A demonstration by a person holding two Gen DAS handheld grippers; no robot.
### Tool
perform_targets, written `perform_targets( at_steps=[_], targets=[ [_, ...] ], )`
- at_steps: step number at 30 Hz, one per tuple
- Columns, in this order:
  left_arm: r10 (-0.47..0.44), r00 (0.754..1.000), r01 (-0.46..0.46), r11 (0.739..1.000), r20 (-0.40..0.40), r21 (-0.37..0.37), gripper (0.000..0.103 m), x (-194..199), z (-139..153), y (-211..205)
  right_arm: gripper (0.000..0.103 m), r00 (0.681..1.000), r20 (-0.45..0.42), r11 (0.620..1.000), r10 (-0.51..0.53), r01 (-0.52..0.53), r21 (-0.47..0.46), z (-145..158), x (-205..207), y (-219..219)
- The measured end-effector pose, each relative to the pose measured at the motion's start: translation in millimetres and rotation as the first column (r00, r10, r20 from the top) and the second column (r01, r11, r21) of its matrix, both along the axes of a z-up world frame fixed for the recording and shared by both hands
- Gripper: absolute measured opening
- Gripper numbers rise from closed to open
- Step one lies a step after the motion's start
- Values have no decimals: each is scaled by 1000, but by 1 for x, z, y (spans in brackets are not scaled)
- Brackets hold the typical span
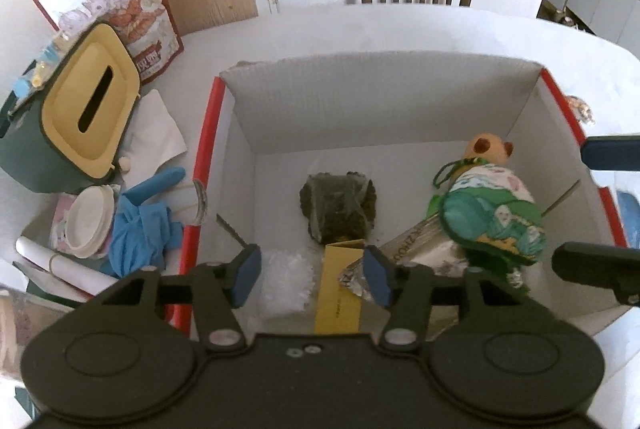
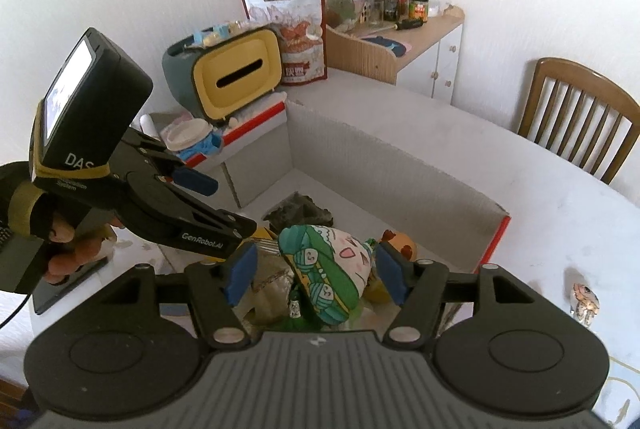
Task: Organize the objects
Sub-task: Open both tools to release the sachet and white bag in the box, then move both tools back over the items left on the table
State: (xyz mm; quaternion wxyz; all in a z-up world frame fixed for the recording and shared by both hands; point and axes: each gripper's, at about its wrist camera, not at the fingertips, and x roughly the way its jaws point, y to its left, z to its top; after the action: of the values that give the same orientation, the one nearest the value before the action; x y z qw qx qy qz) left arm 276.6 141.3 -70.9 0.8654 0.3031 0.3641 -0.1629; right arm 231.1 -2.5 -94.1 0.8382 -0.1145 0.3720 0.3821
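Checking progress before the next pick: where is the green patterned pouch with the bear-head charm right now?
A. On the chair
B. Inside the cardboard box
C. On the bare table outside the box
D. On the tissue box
B: the green patterned pouch lies within the cardboard box walls, beside the dark packet.

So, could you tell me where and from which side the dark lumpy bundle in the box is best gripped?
Probably from straight above, with the fingers closing across the narrow sides of the dark bundle. It lies flat on the floor of the box with bare floor on its left and right, while the yellow card crowds its near end. The left gripper hangs open nearest it.
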Motion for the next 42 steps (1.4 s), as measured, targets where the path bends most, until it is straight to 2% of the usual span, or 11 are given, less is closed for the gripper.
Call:
perform_targets(
  at_steps=[18,28,42],
  targets=[
    [-46,996,53,994,71,-99,65,-59,33,-27,72,998,27,994,-51,48,96,42,-27,-73],
    [-89,989,104,986,114,-131,82,-97,37,-53,79,994,22,984,-110,106,142,54,-36,-122],
    [-143,984,159,972,104,-170,95,-130,28,-97,86,974,3,959,-228,224,174,56,-37,-197]
  ],
)
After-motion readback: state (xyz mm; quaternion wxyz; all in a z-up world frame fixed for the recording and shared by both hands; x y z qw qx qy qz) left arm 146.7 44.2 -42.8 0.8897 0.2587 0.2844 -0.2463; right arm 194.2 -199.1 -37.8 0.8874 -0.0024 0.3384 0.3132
